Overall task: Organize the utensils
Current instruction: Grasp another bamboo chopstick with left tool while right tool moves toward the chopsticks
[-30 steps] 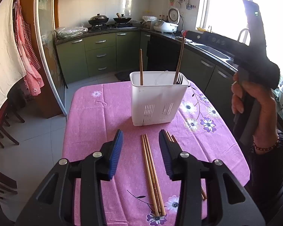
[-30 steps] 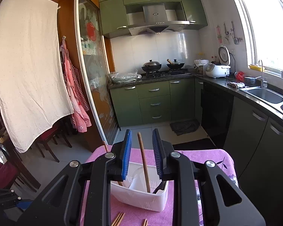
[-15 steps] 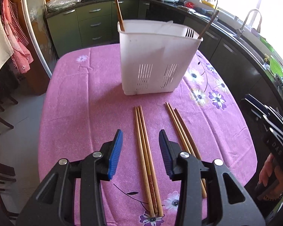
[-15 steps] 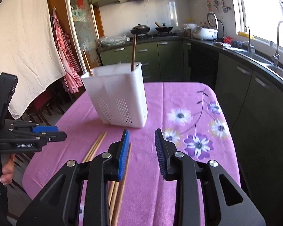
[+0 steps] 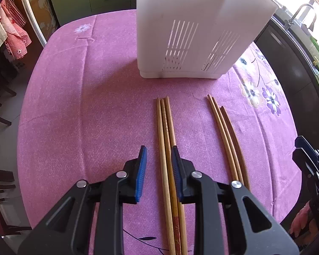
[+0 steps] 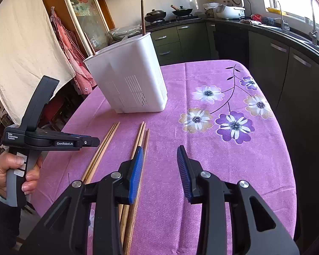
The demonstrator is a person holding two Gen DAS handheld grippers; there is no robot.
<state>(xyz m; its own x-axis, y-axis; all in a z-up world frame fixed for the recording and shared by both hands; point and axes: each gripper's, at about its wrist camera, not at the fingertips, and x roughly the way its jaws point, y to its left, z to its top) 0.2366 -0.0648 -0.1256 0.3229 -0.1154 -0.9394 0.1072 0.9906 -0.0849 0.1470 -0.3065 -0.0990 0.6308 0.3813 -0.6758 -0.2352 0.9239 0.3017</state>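
- The bench [image 5: 59,97] carries a pink cloth with printed flowers; its round edge falls away to the floor at the left and comes near dark cabinets at the right.
- The white caddy [image 5: 193,34] stands upright on the far half of the bench. Bare cloth lies open to its left and between it and the chopstick tips.
- Two bundles of chopsticks lie flat and point toward the caddy, apart from each other: the left bundle [image 5: 165,131] and the right bundle [image 5: 225,131].
- The left hand-held gripper [image 5: 158,165] has just been closing. Its blue pads stand on both sides of the left bundle; the right pad is at the sticks, the left pad is still off them, so nothing is pinched.
- The right hand-held gripper [image 6: 159,163] has just been opening and is spread. Its left pad [image 6: 136,170] lies over the right bundle [image 6: 138,140]; between the pads there is only cloth.
- Only the right wrist view shows the hand [image 6: 8,170] that holds the left tool, a dark stick [image 6: 143,17] standing in the caddy [image 6: 129,80], and the stove and sink behind.
- Only the left wrist view shows the caddy's front wall close, smooth plastic with thin slanted slots.
- The chopsticks are slim, round, light brown wood; the pads are ribbed.
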